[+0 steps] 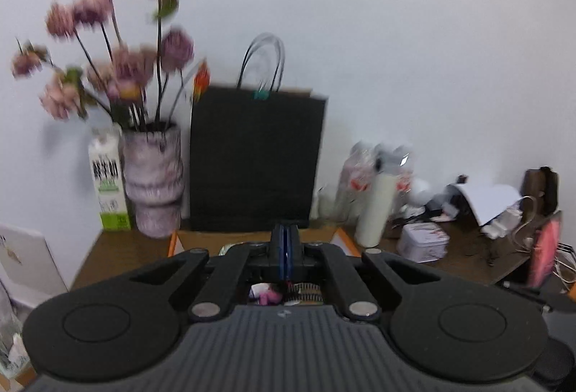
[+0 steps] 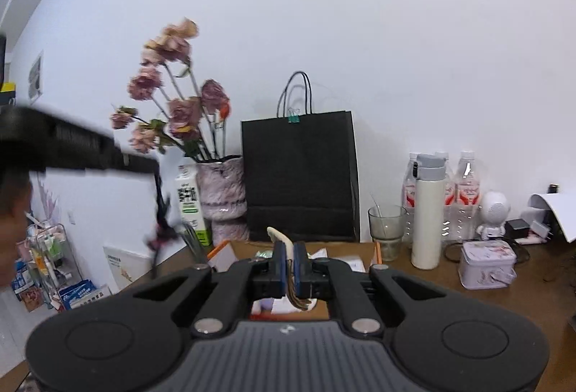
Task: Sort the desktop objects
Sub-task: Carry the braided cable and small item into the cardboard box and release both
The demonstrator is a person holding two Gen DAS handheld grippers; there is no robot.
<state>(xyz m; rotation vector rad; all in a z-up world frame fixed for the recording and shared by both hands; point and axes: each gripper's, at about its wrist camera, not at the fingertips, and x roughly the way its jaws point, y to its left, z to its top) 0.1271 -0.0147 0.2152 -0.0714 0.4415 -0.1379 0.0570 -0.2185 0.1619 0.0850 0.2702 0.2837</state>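
My right gripper (image 2: 290, 249) is shut on a cream and brown comb (image 2: 284, 240), held upright above an open cardboard box (image 2: 360, 248) on the wooden desk (image 2: 540, 269). My left gripper (image 1: 286, 237) is shut, with a thin dark stringy item hanging from it in the right wrist view (image 2: 162, 222); in its own view the held thing hardly shows. The left gripper also hovers above the box (image 1: 201, 237). Small pink and white items lie in the box below (image 1: 266, 296).
A black paper bag (image 2: 300, 176), a vase of dried pink flowers (image 2: 223, 194) and a milk carton (image 2: 189, 201) stand at the back. A glass (image 2: 387, 226), a white flask (image 2: 428, 212), water bottles (image 2: 466, 190) and a lilac tin (image 2: 487, 264) stand at the right.
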